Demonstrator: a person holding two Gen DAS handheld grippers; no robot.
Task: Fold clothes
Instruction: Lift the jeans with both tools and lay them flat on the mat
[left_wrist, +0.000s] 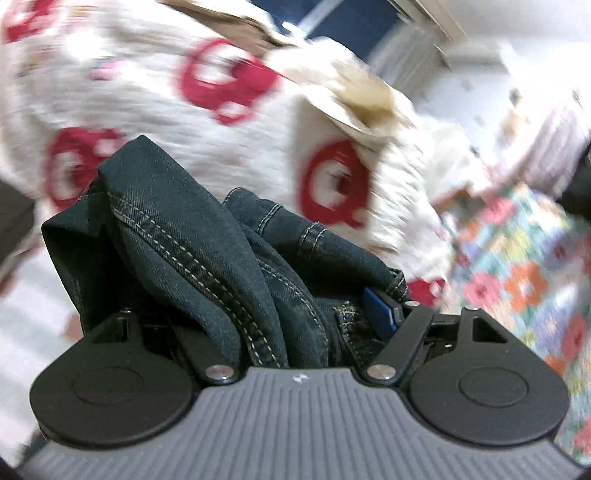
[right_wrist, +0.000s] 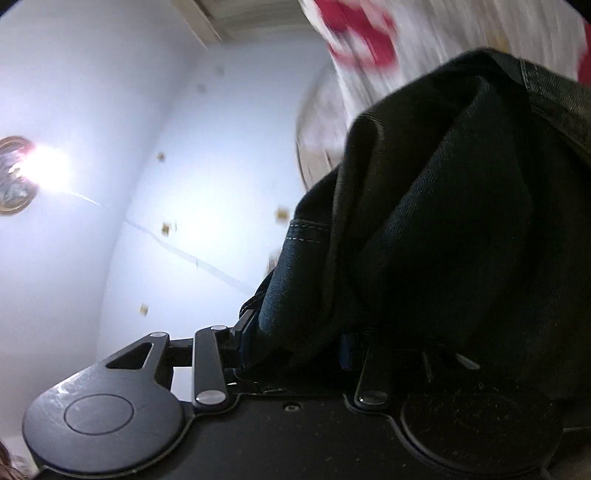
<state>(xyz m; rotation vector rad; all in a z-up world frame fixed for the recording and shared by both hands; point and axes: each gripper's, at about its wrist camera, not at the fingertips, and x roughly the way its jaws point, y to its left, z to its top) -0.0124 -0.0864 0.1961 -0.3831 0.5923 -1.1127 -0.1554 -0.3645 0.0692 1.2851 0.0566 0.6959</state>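
Left wrist view looks along the left gripper (left_wrist: 280, 295), whose jaws are clenched on a bunched fold of dark denim jeans (left_wrist: 192, 236), pale double stitching running down the seams and a sliver of blue finger pad (left_wrist: 380, 310) showing at the right. Behind the jeans lies a blurred white fabric with red printed shapes (left_wrist: 229, 81), a floral patterned cloth (left_wrist: 517, 273) to the right, and a piece of brown cardboard (left_wrist: 365, 99) resting on the white fabric. The right wrist view shows none of the floral cloth or cardboard; it tilts upward toward a pale wall and ceiling (right_wrist: 192, 147) with a glaring lamp (right_wrist: 40, 173) at the left. Here the right gripper (right_wrist: 291, 343) is also closed on the jeans (right_wrist: 443, 221) (the denim looks almost black in this light), which drape over its right side and hide the far finger. A corner of the red-and-white fabric (right_wrist: 362, 33) shows blurred at the top. No containers are visible in either view.
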